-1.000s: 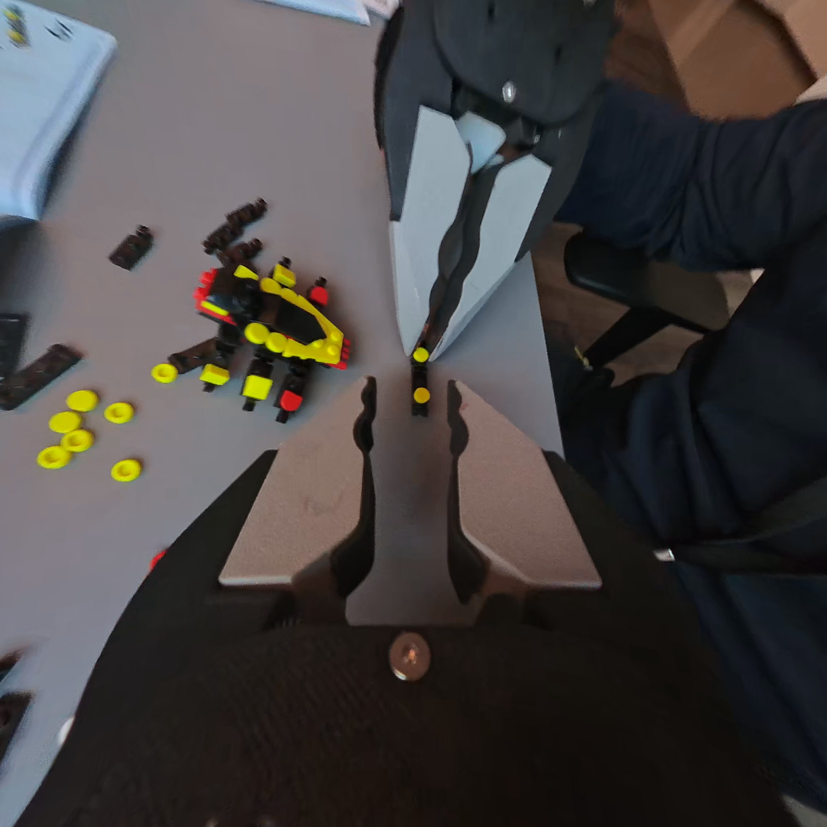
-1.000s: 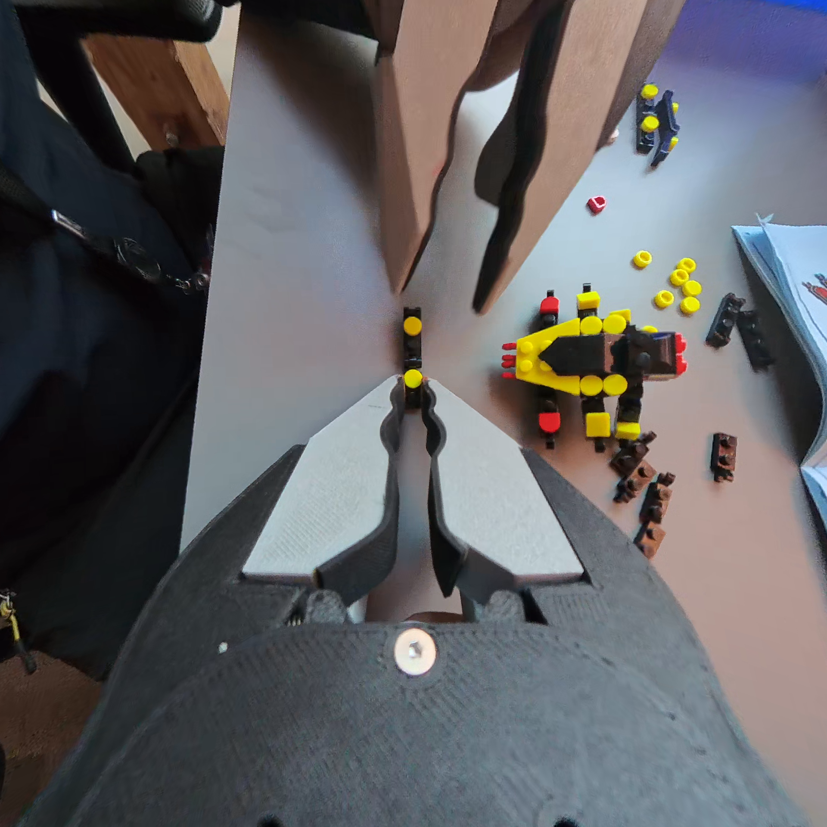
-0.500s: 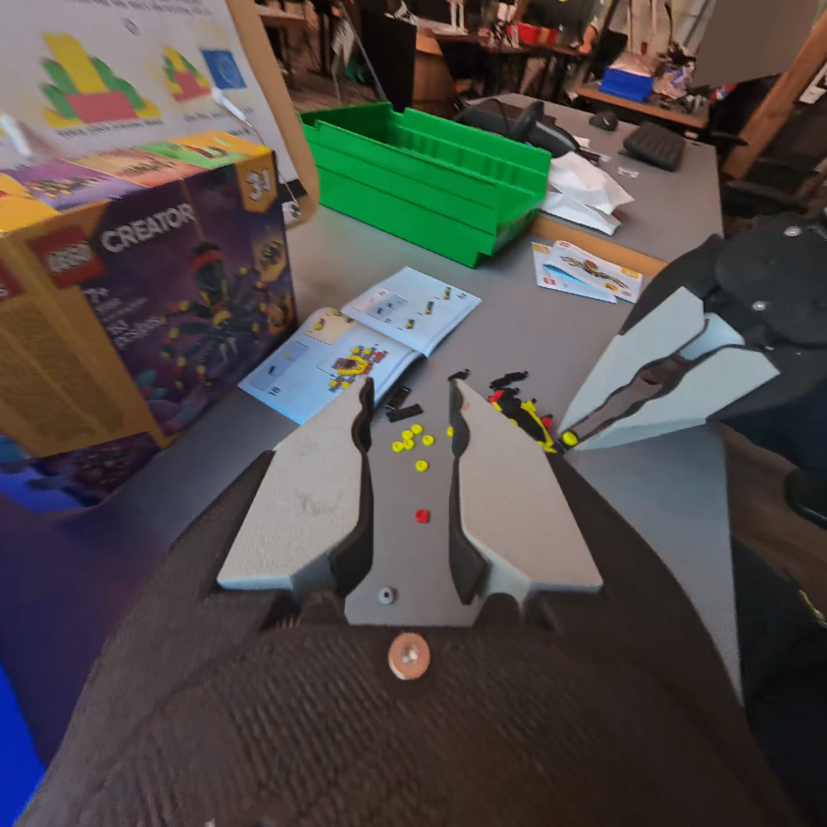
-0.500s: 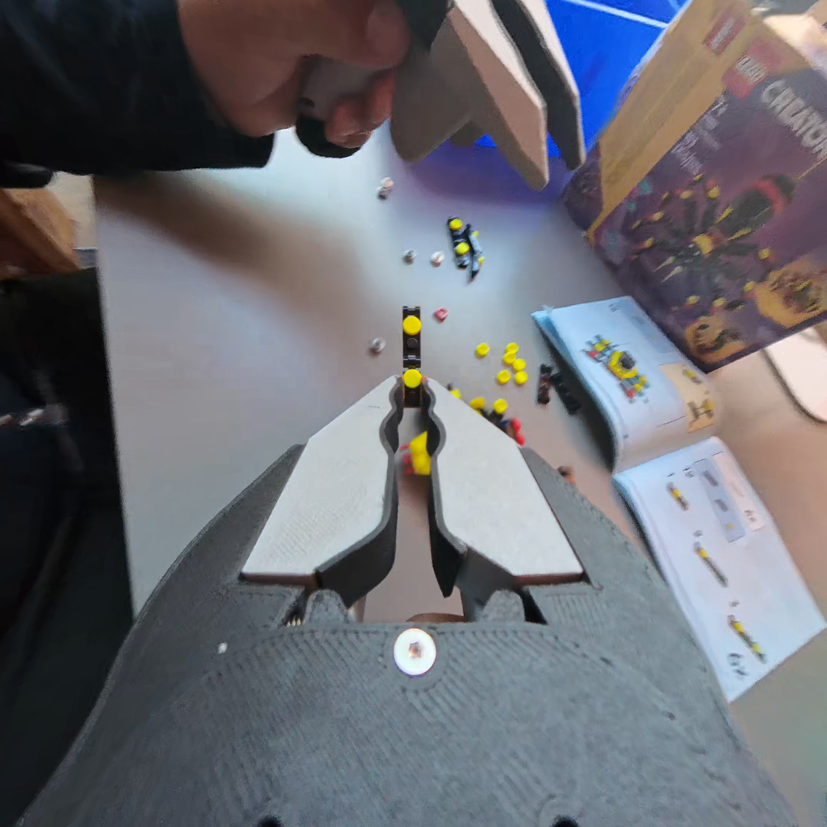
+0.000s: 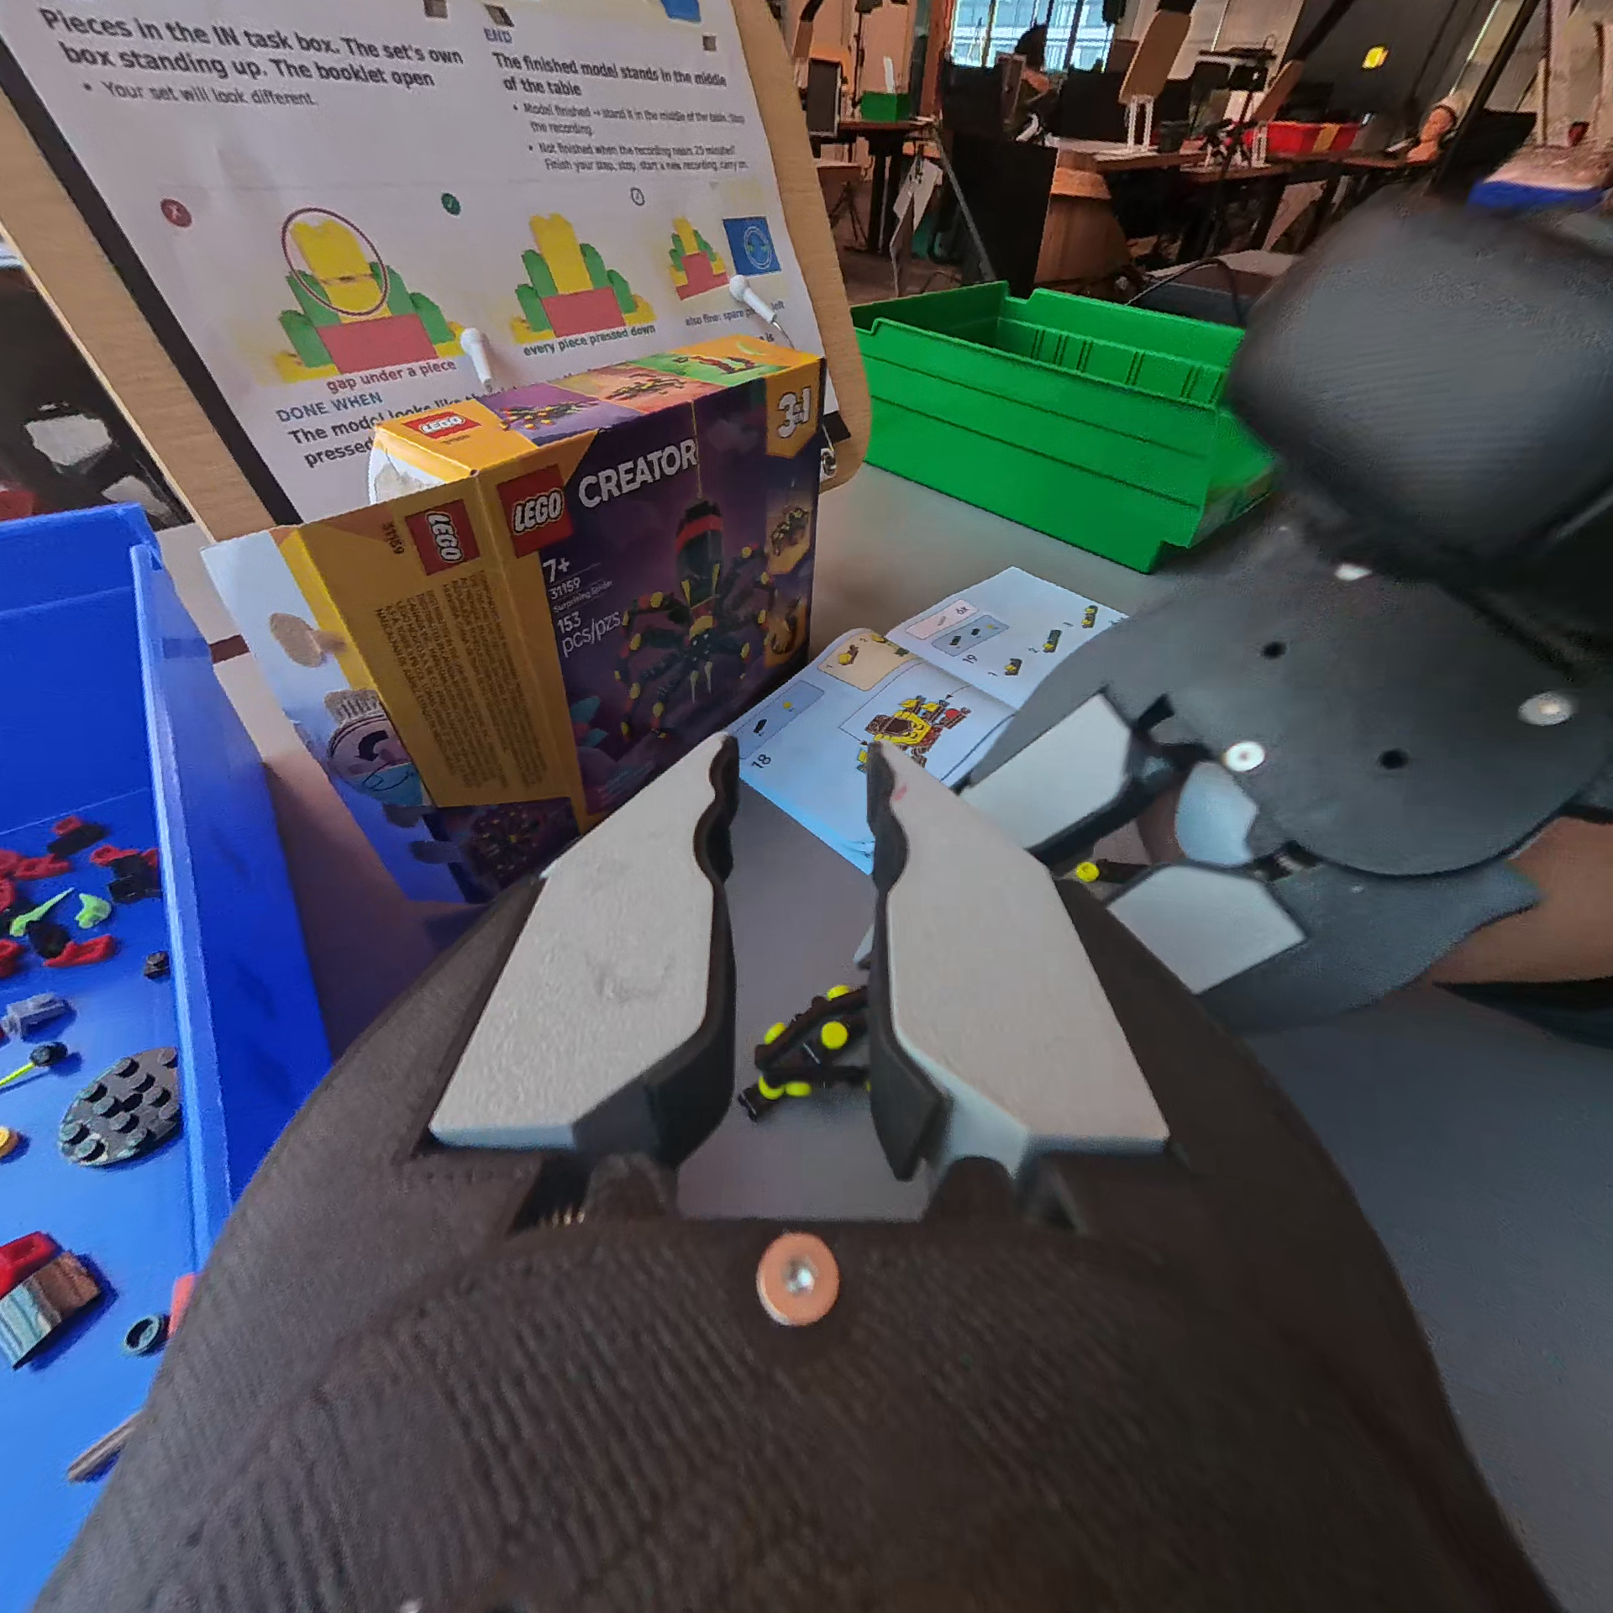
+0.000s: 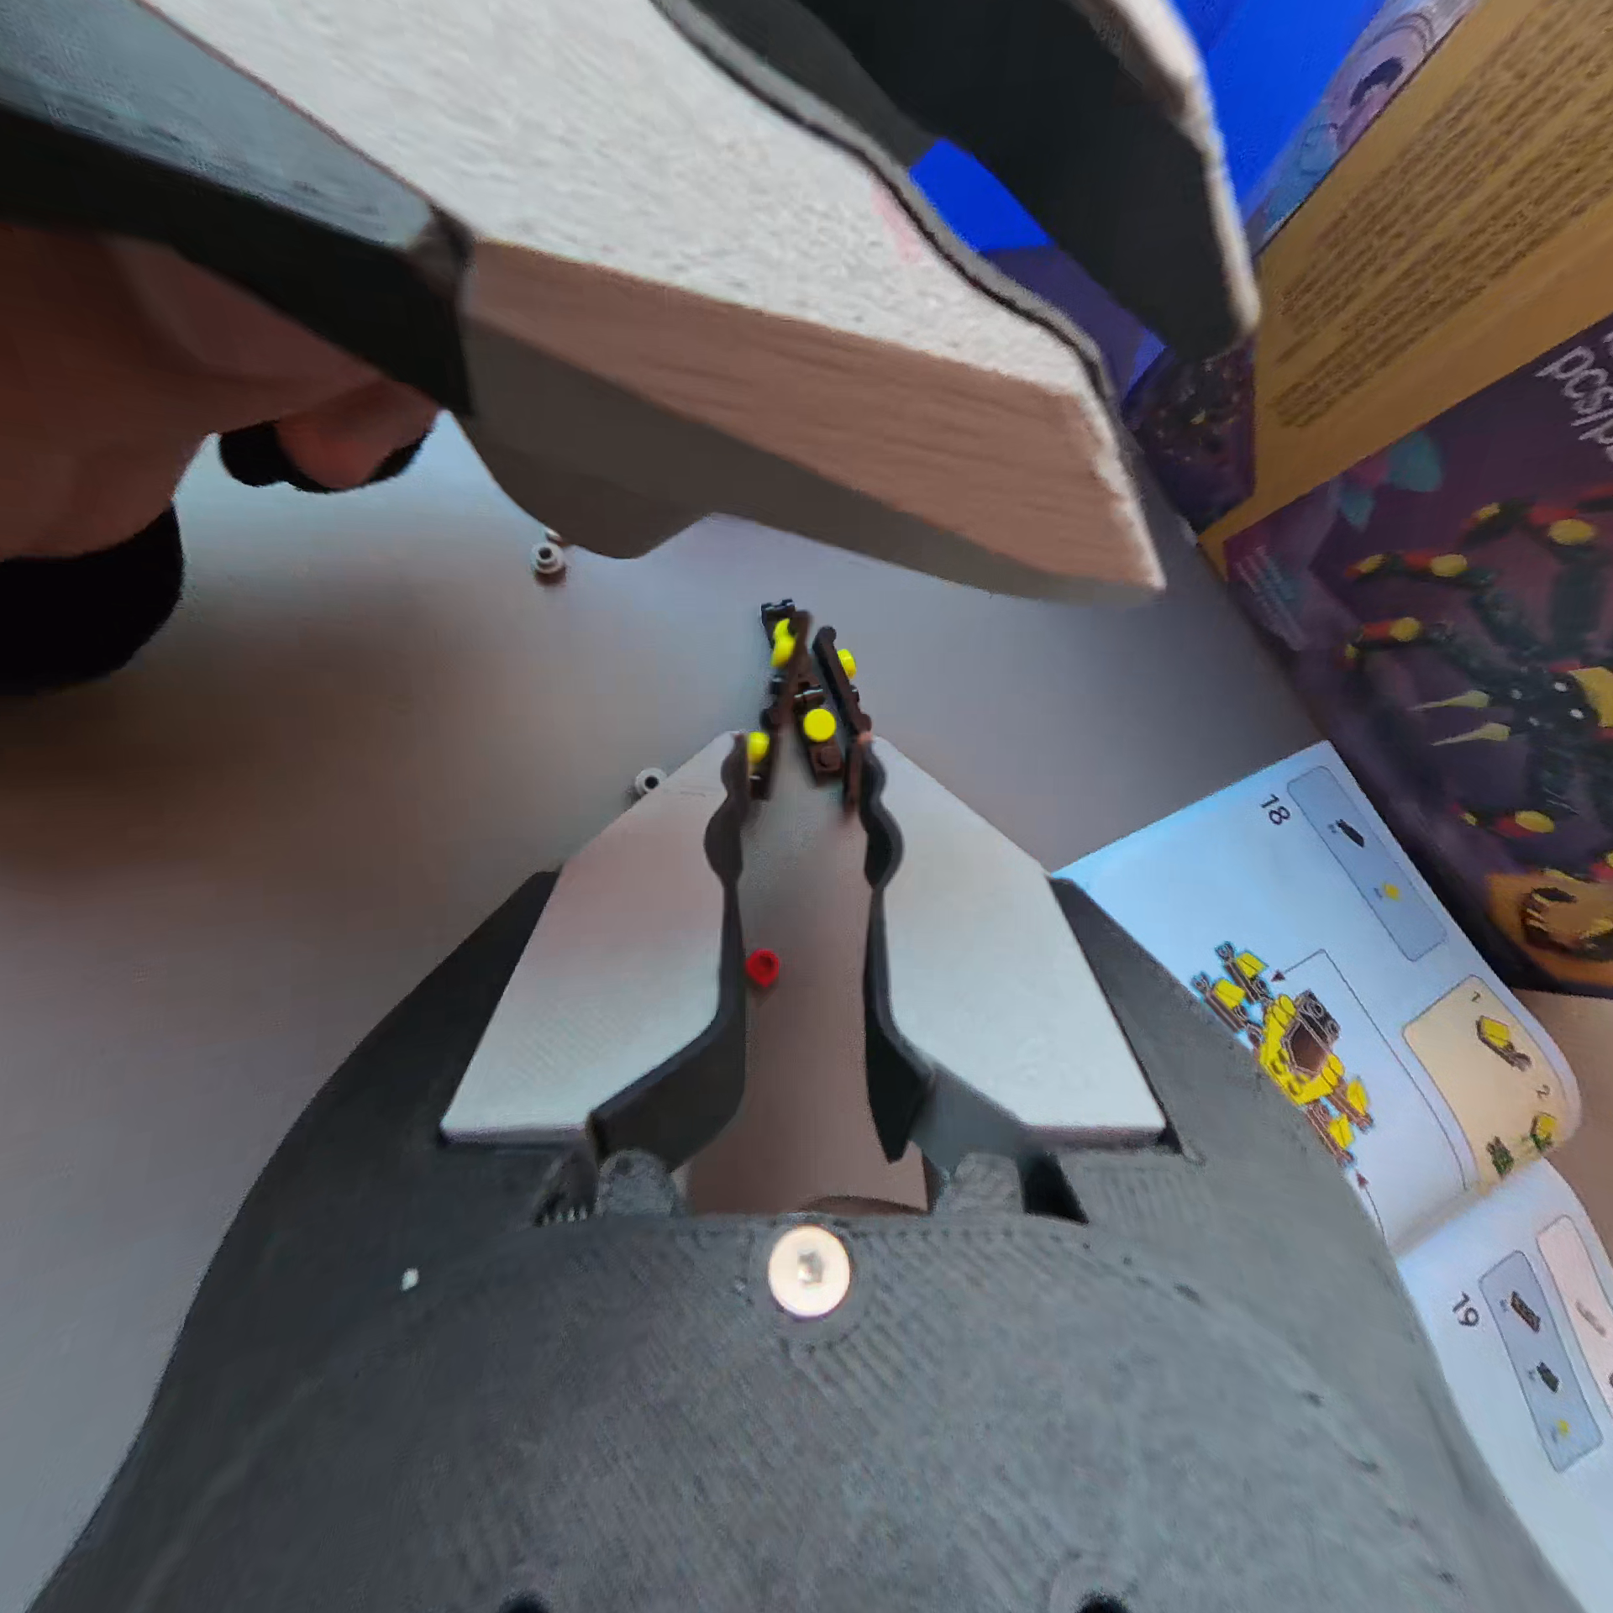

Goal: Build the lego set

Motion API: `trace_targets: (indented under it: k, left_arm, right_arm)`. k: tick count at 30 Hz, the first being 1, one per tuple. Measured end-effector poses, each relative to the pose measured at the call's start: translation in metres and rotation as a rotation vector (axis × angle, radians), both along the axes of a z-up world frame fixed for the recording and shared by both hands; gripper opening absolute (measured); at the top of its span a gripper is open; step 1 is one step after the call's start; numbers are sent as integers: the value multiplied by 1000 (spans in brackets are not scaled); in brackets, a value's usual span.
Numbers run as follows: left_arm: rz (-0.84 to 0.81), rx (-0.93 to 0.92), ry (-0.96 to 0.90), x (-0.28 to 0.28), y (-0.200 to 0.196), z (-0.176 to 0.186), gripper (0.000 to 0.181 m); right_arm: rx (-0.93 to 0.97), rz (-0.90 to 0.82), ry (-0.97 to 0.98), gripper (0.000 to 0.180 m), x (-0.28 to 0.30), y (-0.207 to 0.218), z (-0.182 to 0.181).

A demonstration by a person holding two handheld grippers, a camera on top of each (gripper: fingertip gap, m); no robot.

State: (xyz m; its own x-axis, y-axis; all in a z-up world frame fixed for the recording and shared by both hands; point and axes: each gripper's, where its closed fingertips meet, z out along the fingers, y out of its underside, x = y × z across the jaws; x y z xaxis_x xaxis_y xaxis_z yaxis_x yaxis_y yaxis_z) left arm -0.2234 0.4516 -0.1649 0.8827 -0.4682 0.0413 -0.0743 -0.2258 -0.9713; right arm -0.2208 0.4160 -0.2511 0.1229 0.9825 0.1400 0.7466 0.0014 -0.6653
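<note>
Right claw (image 6: 799,772) now apart over black-and-yellow leg pieces (image 6: 819,723) at its tips; left claw (image 5: 799,772) open, empty.

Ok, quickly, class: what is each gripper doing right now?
Left gripper: open, holding nothing.
Right gripper: cannot tell; partly apart, with black-and-yellow lego pieces crowding its tip.

A blue bin (image 5: 201,785) at the left holds red, black and green pieces. The set's box (image 5: 602,602) is yellow and purple. A green bin (image 5: 1047,410) sits far right. Black leg pieces (image 6: 807,698) carry yellow studs; a red piece (image 6: 762,967) lies near on the grey table (image 6: 349,785).
</note>
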Motion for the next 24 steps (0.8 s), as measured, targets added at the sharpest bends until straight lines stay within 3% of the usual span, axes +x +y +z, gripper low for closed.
trace_targets:
  k: [1,9,12,16,18,20,24]
  left_arm:
    - [-2,0,-4,0,1,-1,28]
    - [33,49,53,-1,6,-3,33]
    - [39,91,97,2,7,-5,33]
    - [4,99,167,14,3,-13,27]
    - [10,117,189,15,3,-17,22]
    - [18,119,198,16,4,-21,21]
    - [63,89,245,10,8,-32,20]
  right_arm:
    - [13,-9,29,24,4,1,7]
    - [58,-268,392,39,113,29,68]
    - [60,-421,413,50,169,50,51]
    - [168,-572,340,48,232,74,20]
    - [243,-585,333,47,247,78,26]
    - [314,-596,327,34,256,81,29]
    - [284,-619,314,45,259,85,25]
